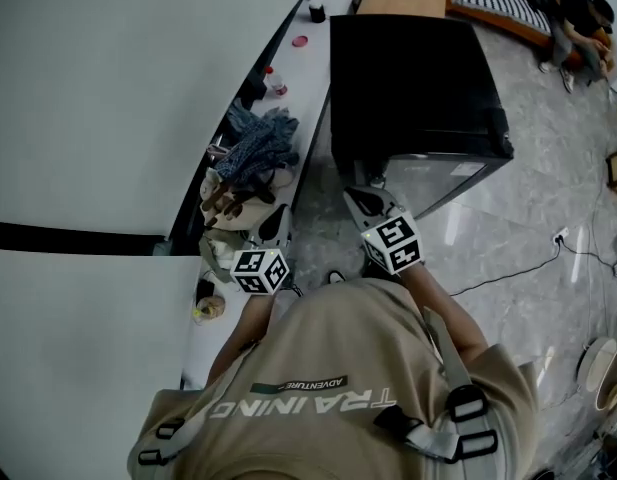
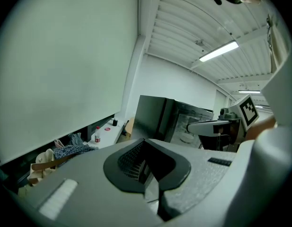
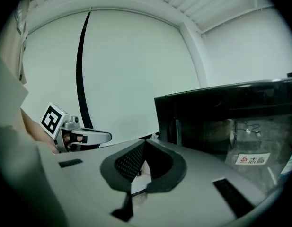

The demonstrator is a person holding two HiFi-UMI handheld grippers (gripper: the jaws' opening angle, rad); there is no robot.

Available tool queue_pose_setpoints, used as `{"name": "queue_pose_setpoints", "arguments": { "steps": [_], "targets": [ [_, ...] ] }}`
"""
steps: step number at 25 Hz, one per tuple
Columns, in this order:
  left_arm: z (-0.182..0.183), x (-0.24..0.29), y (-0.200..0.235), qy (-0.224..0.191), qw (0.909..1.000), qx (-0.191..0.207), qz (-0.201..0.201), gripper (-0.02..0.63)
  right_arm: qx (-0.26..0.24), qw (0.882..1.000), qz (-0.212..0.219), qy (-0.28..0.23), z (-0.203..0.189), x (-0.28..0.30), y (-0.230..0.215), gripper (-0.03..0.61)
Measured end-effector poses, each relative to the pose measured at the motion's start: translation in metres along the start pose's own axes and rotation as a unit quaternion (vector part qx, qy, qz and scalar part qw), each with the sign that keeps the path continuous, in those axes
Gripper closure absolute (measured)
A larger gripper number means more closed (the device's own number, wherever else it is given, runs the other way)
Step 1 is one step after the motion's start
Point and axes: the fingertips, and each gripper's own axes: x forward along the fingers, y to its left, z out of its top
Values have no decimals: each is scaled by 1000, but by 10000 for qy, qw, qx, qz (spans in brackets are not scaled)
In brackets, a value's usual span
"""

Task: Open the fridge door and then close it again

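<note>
Beige-shirted shoulders (image 1: 338, 363) sit nearest, and beyond them the left tongs (image 1: 277, 220) and right tongs (image 1: 362, 204), both pressed together and empty, hover just short of the black glass-doored fridge (image 1: 408, 88), apparently shut beside the long white surface's (image 1: 306, 73) right edge, so the approach seems in hand and one pair must next catch the door's edge.

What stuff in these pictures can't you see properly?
Inside the fridge: right gripper view, the dark glass door and its reflections hide it.
Sticker on the fridge: right gripper view, print too small to read.
Bottle: left gripper view, label too small.
Ledge under the pile of clothes: head view, the clothes cover it.
</note>
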Motion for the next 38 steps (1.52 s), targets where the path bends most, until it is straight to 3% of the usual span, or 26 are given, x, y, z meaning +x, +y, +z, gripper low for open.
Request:
{"name": "queue_pose_setpoints", "arguments": {
  "steps": [12, 21, 32, 38],
  "targets": [
    [32, -17, 8, -396, 9980, 71, -491, 615, -248, 9975, -627, -198, 22, -14, 31, 583],
    [42, -21, -5, -504, 9969, 215, -562, 615, -456, 9935, -883, -563, 38, -40, 36, 583],
    [90, -30, -34, -843, 9925, 744, -476, 615, -593, 9885, -761, -1167, 74, -52, 31, 583],
    [96, -31, -38, -895, 9926, 705, -408, 615, -711, 9886, -571, -1199, 81, -56, 40, 583]
  ]
}}
